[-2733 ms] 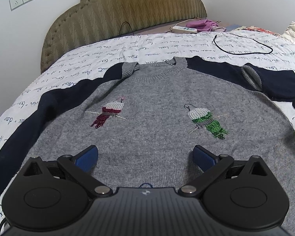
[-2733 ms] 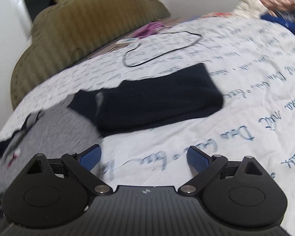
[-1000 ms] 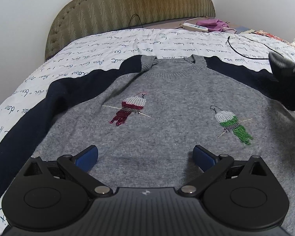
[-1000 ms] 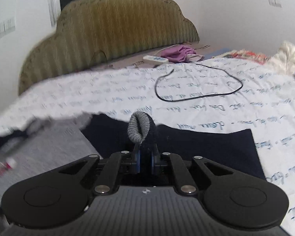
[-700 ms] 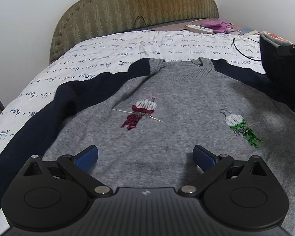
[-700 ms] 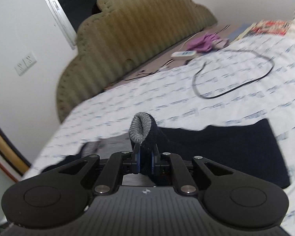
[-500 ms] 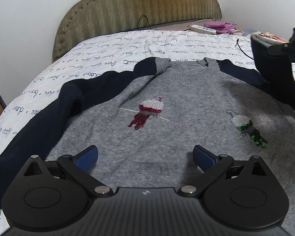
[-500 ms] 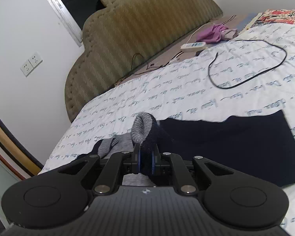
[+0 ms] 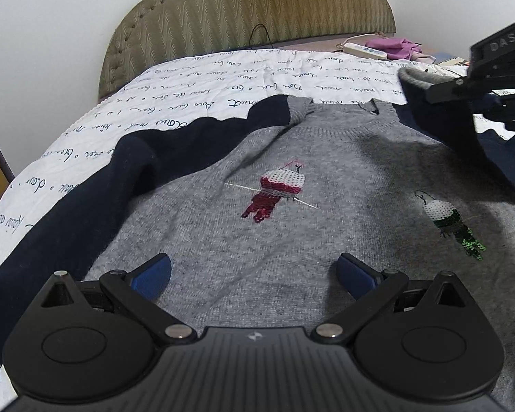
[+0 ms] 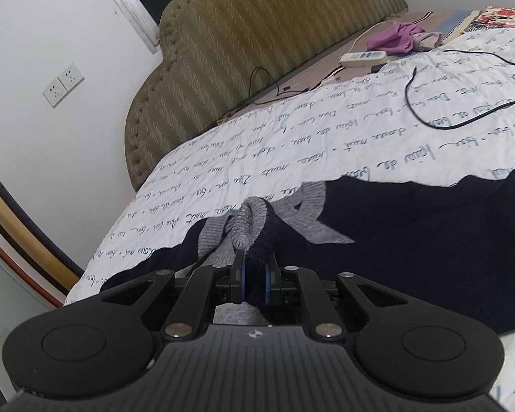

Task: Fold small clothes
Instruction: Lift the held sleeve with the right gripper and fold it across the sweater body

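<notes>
A grey sweater (image 9: 285,240) with navy sleeves and two sequin birds lies flat on the bed. My left gripper (image 9: 254,271) is open and empty, low over the sweater's hem. My right gripper (image 10: 254,286) is shut on the right sleeve's grey cuff (image 10: 249,226) and holds it up over the sweater's right shoulder; it also shows in the left wrist view (image 9: 463,84) with the navy sleeve (image 9: 439,120) hanging from it. The left sleeve (image 9: 103,189) lies stretched out to the left.
The bed has a white cover with blue writing (image 9: 223,75) and an olive padded headboard (image 9: 250,7). A black cable (image 10: 463,103), a white power strip (image 10: 362,57) and a purple cloth (image 10: 395,37) lie near the head of the bed. A wall (image 10: 51,51) stands left.
My right gripper closed on the right sleeve's cuff, lifted it and carried it leftward over the sweater's body. My left gripper stayed open and shifted slightly left.
</notes>
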A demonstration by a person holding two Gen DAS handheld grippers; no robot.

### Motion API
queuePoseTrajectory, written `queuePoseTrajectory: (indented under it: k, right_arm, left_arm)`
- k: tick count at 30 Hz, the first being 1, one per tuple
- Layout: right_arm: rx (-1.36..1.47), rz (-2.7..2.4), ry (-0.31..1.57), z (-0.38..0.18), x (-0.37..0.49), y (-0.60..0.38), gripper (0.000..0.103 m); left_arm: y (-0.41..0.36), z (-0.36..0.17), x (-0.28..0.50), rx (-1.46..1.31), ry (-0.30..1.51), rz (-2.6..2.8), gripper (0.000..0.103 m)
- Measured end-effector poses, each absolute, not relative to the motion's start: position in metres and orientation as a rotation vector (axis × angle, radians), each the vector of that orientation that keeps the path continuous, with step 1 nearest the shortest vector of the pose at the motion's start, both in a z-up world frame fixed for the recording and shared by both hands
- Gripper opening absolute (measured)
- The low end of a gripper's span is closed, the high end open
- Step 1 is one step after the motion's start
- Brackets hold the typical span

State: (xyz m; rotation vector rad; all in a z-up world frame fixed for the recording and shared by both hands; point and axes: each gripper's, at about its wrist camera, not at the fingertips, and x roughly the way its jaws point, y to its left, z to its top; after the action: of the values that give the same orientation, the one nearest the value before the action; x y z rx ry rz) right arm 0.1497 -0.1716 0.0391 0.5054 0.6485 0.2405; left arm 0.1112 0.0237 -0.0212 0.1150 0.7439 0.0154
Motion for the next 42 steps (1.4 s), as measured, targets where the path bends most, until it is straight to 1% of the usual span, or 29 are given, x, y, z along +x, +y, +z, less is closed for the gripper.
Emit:
queuePoseTrajectory:
  k: [11,21,42]
  right_arm:
    - [0.5,0.276,0.687,0.03,0.169,-0.134,0.014]
    - [0.488,0.304,0.711,0.025,0.182,-0.105,0.014]
    - [0.425,0.457,0.713,0.036,0.22,-0.041,0.014]
  left_arm:
    - [0.031,-0.028,0.111,0.079,0.749,0.004,0.103]
    - [0.031,-0.036,0.104,0.082,0.704,-0.006,0.103]
    - [0.033,-0.038,0.103,0.058,0.69,-0.01,0.103]
